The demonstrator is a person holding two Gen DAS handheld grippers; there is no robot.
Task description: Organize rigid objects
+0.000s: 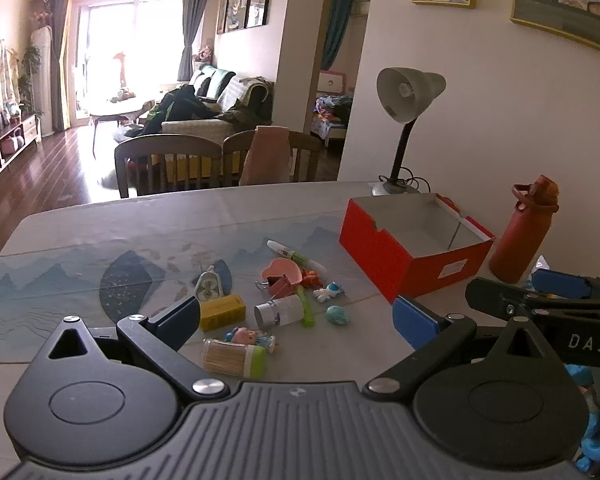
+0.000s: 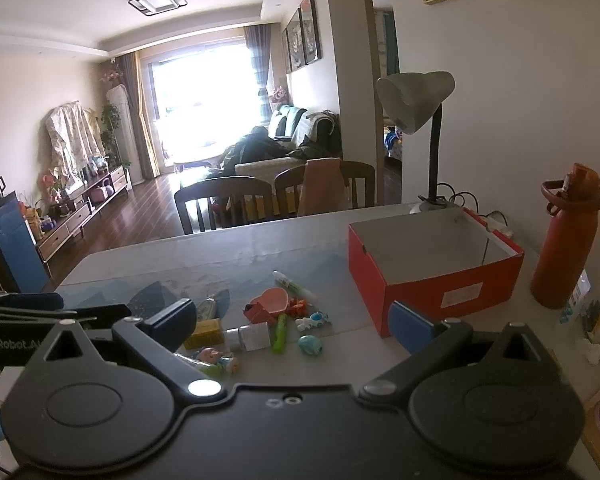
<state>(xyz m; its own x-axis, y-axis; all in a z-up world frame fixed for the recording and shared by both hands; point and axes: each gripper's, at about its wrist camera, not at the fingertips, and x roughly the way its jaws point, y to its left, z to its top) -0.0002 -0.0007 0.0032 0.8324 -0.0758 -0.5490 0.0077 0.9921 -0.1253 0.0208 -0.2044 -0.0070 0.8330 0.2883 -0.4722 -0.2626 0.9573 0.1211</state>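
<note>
A pile of small rigid items lies on the table: a yellow box (image 1: 222, 312), a toothpick jar (image 1: 234, 357), a white bottle (image 1: 280, 310), a pink cup (image 1: 283, 271), a marker pen (image 1: 296, 257), a teal pebble (image 1: 337, 315) and a small astronaut figure (image 1: 329, 291). An open red box (image 1: 416, 240) stands to their right, empty inside. My left gripper (image 1: 296, 326) is open and empty, just in front of the pile. My right gripper (image 2: 292, 326) is open and empty, also short of the pile (image 2: 260, 324), with the red box (image 2: 436, 268) ahead right.
A red water bottle (image 1: 524, 232) stands right of the box, a desk lamp (image 1: 404, 128) behind it. Two wooden chairs (image 1: 220, 160) line the table's far edge. The right gripper's body (image 1: 548, 304) shows at the right of the left view. A plastic bag (image 2: 592, 312) lies at far right.
</note>
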